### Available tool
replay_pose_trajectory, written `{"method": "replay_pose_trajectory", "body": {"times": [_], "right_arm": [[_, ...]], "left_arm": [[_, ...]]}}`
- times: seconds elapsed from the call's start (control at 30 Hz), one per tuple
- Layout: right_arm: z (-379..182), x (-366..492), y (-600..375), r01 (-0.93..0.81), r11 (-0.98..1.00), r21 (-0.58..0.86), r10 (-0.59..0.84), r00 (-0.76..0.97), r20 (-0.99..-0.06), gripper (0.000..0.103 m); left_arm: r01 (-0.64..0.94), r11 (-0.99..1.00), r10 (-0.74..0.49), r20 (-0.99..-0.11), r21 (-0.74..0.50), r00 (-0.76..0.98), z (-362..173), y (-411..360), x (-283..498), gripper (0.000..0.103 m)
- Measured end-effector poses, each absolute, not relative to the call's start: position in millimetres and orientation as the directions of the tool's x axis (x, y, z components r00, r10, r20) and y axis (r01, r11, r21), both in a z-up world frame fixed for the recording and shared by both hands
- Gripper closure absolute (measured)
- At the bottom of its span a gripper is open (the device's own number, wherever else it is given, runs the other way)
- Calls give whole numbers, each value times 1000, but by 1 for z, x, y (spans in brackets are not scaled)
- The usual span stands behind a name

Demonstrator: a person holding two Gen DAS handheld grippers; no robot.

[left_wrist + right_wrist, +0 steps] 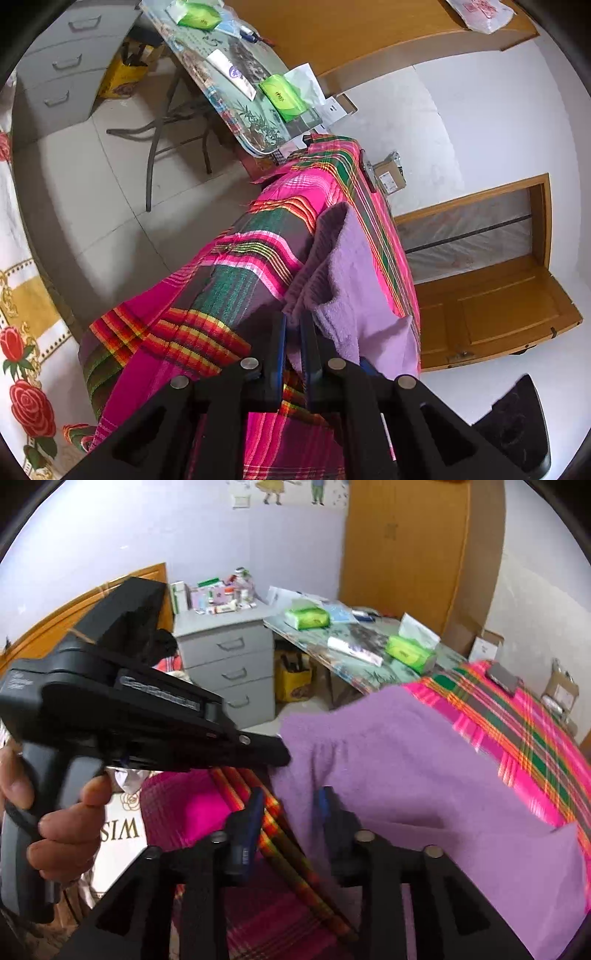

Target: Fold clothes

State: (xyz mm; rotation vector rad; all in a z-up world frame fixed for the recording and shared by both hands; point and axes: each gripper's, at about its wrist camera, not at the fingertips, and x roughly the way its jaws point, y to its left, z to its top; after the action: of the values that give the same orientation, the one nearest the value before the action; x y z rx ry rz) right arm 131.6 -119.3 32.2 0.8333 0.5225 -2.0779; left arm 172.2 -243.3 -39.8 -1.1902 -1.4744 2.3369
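While both grippers work its near edge, the purple sweater (354, 280) lies on the plaid-covered table (251, 254).

Left wrist view: the left gripper (292, 323) has its jaws nearly shut, pinching the sweater's ribbed hem beside the table's edge. Right wrist view: the right gripper (291, 805) stands with jaws parted around a fold of the sweater, apparently not yet clamped; the left gripper shows on the sweater's left. To fold well, I judge both grips should hold evenly and lift together.
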Motion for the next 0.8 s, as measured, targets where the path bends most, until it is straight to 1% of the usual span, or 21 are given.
{"method": "replay_pose_trajectory", "body": {"times": [0.07, 0.1, 0.17, 0.43, 0.5, 0.57, 0.63, 0.67, 0.7, 0.8], "right_arm": [[31, 138, -126, 812, -569, -129, -525, -479, -704, 63], [29, 139, -130, 809, -566, -157, -509, -493, -706, 62], [24, 141, -137, 802, -558, -213, -477, -520, -708, 62], [16, 130, -149, 758, -590, -279, -407, -578, -708, 62], [13, 127, -151, 746, -597, -295, -389, -591, -706, 67], [12, 130, -152, 745, -595, -302, -393, -597, -699, 84], [15, 130, -148, 718, -620, -317, -390, -632, -669, 91], [19, 129, -144, 715, -634, -296, -407, -634, -658, 91], [22, 128, -139, 711, -647, -275, -424, -635, -646, 92], [31, 131, -130, 701, -666, -255, -453, -651, -609, 92]], "left_arm": [[282, -502, 499, -540, -818, -678, -41, -244, 172, 96], [282, -496, 504, -537, -821, -676, -41, -245, 172, 96], [277, -491, 511, -531, -826, -676, -40, -246, 172, 96], [252, -493, 528, -517, -833, -674, -34, -245, 169, 96], [243, -492, 533, -510, -836, -675, -33, -246, 169, 95], [234, -494, 526, -502, -838, -687, -29, -249, 168, 94], [227, -500, 512, -497, -836, -701, -24, -255, 167, 86], [227, -507, 502, -499, -832, -707, -22, -258, 165, 75], [226, -508, 502, -499, -831, -706, -20, -261, 163, 66], [225, -458, 569, -478, -860, -669, -23, -266, 149, 63]]}}
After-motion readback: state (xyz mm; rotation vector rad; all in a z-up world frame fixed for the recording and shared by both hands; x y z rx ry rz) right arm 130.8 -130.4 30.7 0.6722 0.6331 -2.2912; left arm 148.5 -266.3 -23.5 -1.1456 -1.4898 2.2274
